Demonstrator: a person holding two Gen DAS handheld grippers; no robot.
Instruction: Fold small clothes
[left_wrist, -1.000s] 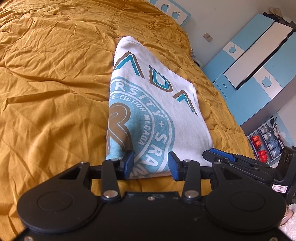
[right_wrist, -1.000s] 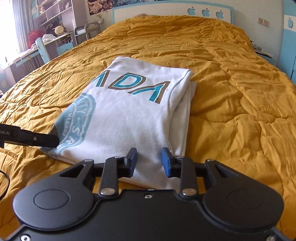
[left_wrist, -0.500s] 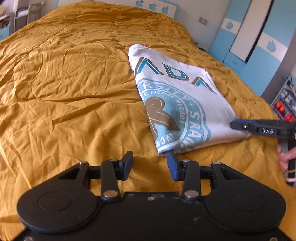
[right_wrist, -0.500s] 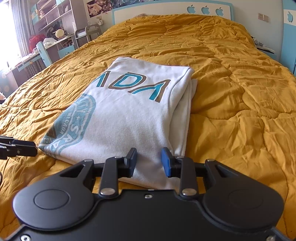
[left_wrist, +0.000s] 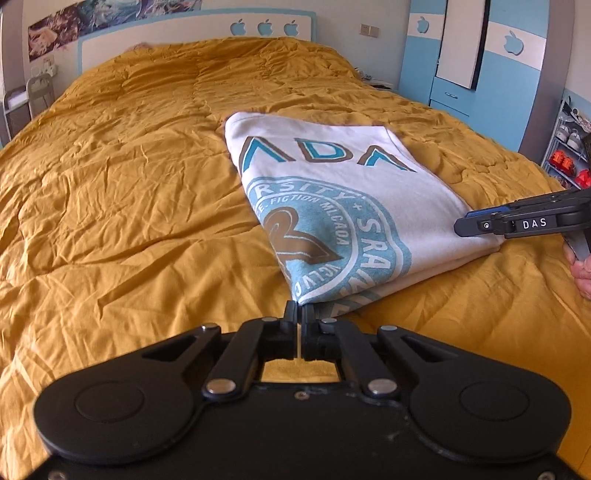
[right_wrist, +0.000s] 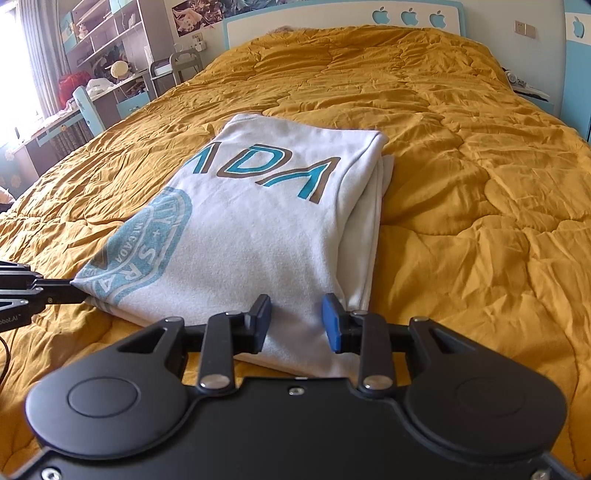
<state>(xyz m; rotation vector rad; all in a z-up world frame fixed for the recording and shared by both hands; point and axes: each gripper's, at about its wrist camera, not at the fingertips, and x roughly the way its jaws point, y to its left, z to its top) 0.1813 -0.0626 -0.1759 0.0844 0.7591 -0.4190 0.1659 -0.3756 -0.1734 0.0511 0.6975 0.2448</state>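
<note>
While a mustard-yellow quilted bedspread (left_wrist: 122, 192) covers the whole bed, a white sweatshirt (left_wrist: 343, 192) lies folded into a long rectangle on its right half, teal-and-brown letters and a round teal crest facing up. Behind the bed stands a white headboard (right_wrist: 332, 22) edged in blue with three apple cut-outs, and a blue-and-white wardrobe (left_wrist: 476, 55) fills the wall to the right. Seen from the right wrist, the folded layers of the sweatshirt are stacked along its right edge, the lower layer peeking out past the upper one. The right claw (right_wrist: 296, 324) is spread wide, its blue-padded fingers (right_wrist: 331, 325) straddling the near end of the sweatshirt close to that layered edge, with fabric between them but not clamped. The left claw (left_wrist: 299, 314) is squeezed closed at the sweatshirt's near left corner, by the crest; from the right wrist its tip meets the cloth, and that corner appears pinched between the fingers.
</note>
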